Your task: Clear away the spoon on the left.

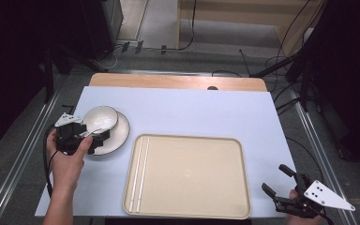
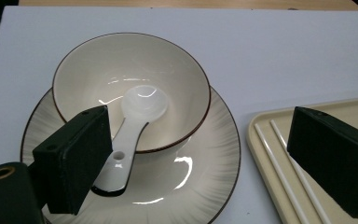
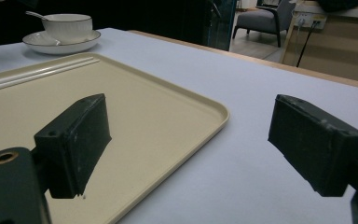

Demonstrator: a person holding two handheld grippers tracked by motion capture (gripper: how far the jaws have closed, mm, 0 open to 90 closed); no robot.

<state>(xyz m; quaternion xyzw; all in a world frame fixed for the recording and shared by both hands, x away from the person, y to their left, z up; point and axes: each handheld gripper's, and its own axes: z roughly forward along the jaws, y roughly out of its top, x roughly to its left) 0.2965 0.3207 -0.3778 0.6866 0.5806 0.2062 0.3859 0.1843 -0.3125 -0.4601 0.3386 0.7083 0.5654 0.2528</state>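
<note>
The person's left hand [image 1: 68,157] comes in from the bottom left, forearm bare, fingers wrapped around the black body of the left hand-held gripper [image 1: 93,136], whose jaws stand wide apart with nothing pressed between them. At the bottom right corner, the right hand-held gripper [image 1: 276,180] sits low, its two black jaws spread wide and angled up to the left, a grey three-cornered plate on top.

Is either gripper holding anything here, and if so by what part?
Nothing is held. The left gripper is open over the spoon in the bowl; the right gripper is open beside the tray.
</note>
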